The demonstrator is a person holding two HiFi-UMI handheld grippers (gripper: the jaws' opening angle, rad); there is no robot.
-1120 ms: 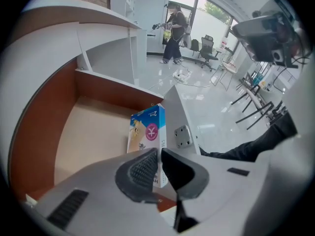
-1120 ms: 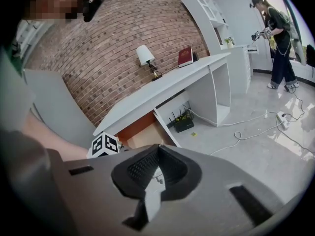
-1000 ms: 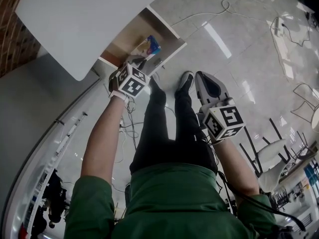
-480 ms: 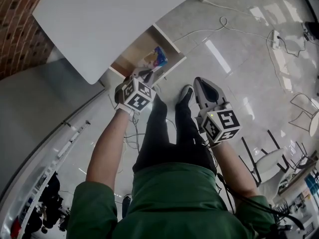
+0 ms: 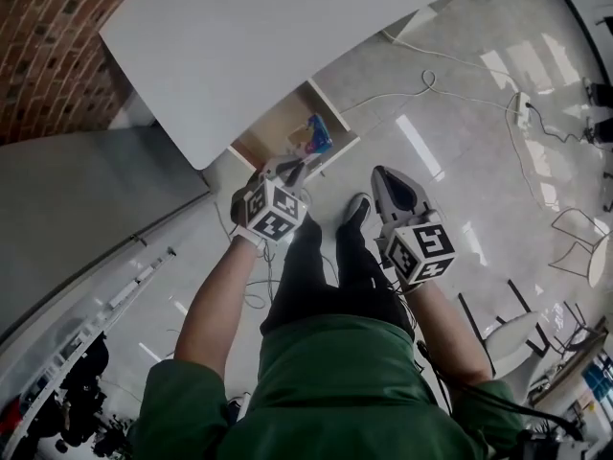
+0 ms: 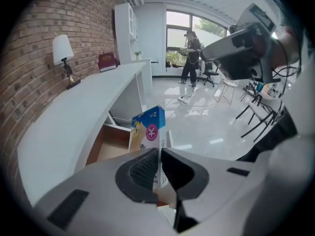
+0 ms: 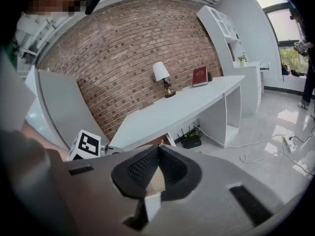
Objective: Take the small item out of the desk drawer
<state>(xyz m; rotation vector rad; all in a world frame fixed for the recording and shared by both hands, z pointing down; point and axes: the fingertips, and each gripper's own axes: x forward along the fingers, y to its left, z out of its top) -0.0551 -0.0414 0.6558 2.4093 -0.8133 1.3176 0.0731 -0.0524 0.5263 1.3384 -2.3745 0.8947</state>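
The left claw (image 6: pixel 160 155) is closed on the lower edge of the small carton (image 6: pixel 148 129), which stands upright between its pads just above the open drawer (image 6: pixel 104 149). The right claw (image 7: pixel 157 150) is closed on nothing and hangs beside the drawer. We judge the step in hand to be the lift-out. We would keep the pinch firm, since so narrow a hold may let the carton pivot, and raise it straight until its base clears the drawer's front wall. Only the left gripper view shows the pads on the carton. Only the head view sets both claws against the drawer under the surface (image 5: pixel 239 56). The right gripper view adds a lamp (image 7: pixel 161 73) and a red book (image 7: pixel 200 76) beyond the drawer.
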